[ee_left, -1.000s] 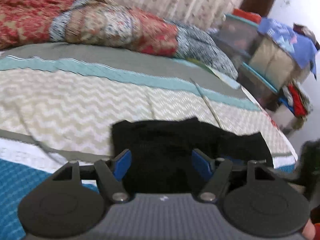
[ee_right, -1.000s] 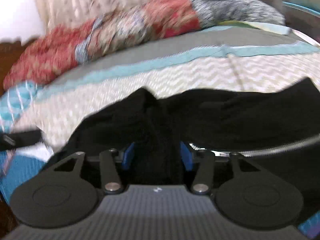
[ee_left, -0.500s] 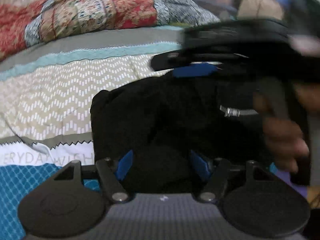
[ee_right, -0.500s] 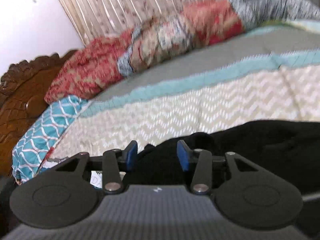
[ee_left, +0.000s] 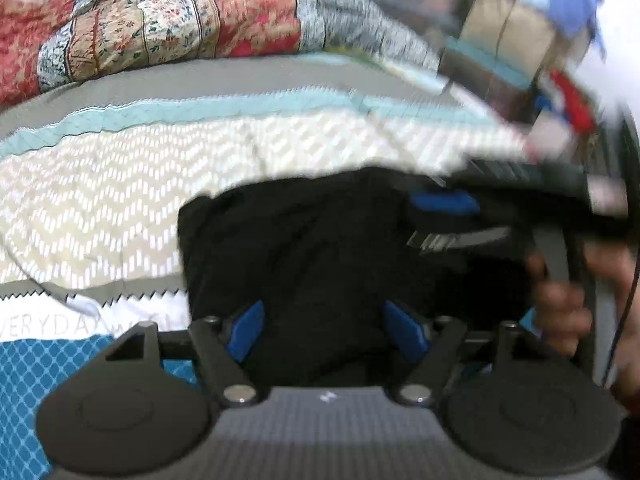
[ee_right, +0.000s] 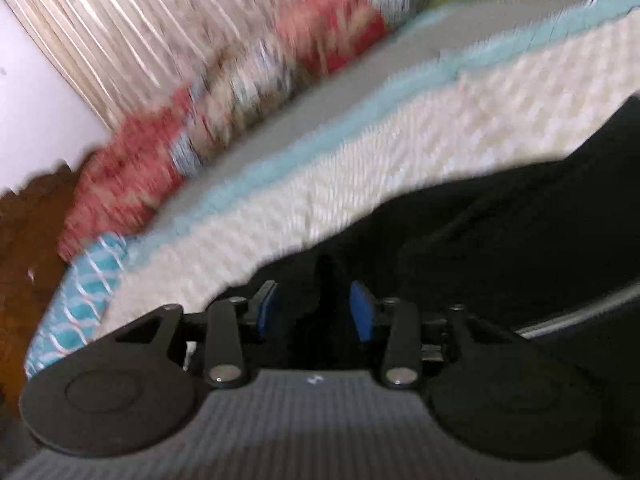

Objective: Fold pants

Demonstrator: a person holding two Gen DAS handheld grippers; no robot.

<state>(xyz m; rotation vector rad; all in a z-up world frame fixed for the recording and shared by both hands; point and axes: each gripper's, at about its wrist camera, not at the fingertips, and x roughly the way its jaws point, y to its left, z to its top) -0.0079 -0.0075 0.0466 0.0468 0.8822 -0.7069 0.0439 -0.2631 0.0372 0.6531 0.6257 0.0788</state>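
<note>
The black, soft-fabric pants (ee_left: 320, 248) lie bunched in a thick folded heap on the bed, on the cream chevron-patterned bedspread (ee_left: 120, 184) with its teal and grey bands, near the edge closest to the cameras. The heap looks several layers deep, so the fold seems well along, and both tools are low over it, probably to shape or settle the bundle.

The left claw (ee_left: 324, 330) points down at the near edge of the heap. Its blue pads stand wide apart and the jaws are opening; black fabric fills the gap between them, but the pads (ee_left: 244, 330) do not appear to press on it, so I judge this a release or a loose straddle, not a grip.

The right claw (ee_right: 316, 312) comes in from the right side of the heap, seen in the left view as a blurred black tool with a blue pad. Its jaws sit at a middling gap with a dark ridge of fabric between them. Whether the pads truly pinch that ridge I cannot tell, since blur and black-on-black hide the contact. A person's hand (ee_left: 560, 300) holds its handle.

Beyond lie a red patchwork floral quilt (ee_left: 160, 28), striped curtains (ee_right: 120, 40) and stacked boxes with clothes (ee_left: 520, 40)
</note>
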